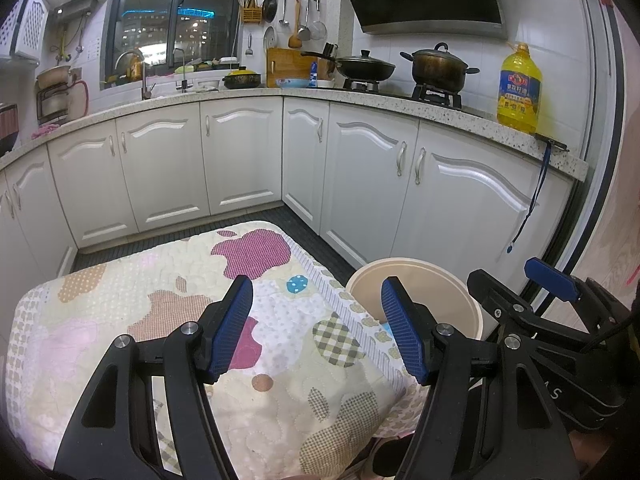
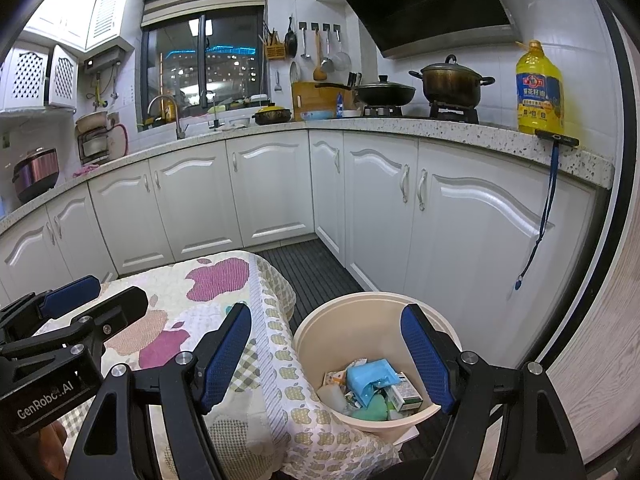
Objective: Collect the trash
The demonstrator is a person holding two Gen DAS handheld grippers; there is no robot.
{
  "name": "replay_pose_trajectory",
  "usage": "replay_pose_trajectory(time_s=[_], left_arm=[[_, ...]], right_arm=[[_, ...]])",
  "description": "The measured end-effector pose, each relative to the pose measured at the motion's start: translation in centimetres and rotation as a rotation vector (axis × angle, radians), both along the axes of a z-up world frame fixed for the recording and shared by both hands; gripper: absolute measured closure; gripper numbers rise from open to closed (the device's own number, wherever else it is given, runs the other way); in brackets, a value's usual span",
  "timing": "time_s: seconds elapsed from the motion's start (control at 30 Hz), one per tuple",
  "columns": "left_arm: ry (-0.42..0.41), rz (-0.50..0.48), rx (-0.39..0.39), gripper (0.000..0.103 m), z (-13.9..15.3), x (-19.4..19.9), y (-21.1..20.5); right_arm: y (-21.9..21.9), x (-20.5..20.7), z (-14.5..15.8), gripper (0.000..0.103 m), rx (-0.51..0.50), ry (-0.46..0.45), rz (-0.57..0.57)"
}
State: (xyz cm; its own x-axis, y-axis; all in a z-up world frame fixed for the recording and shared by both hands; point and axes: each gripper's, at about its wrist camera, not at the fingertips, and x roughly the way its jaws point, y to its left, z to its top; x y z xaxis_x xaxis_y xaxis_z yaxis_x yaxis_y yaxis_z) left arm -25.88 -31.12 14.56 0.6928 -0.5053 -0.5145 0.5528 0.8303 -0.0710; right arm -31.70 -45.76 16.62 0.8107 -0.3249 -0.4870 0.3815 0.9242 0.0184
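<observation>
Trash [image 2: 370,390] fills one beige bin [image 2: 320,332] beside one quilted table [image 1: 160,300]; both tools, left tool [image 1: 316,330] and right tool [image 2: 326,354], gape empty.

Both wrist cameras looked forward and somewhat downward toward the corner cabinets [image 1: 240,152] at twelve o'clock. They shared the quilted table [image 1: 160,300] close below and the bin [image 2: 320,344] at four o'clock.

Patterned quilt [image 1: 168,320] covering table, bare.
</observation>
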Motion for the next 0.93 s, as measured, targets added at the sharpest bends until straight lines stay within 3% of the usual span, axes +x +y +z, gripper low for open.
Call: replay_pose_trajectory(time_s=[0.93], left_arm=[[0.005, -0.007, 0.0, 0.037, -1.3, 0.2, 0.4]], right_arm=[[-0.3, 1.1, -0.9, 0.028, 0.004, 0.039, 0.013]])
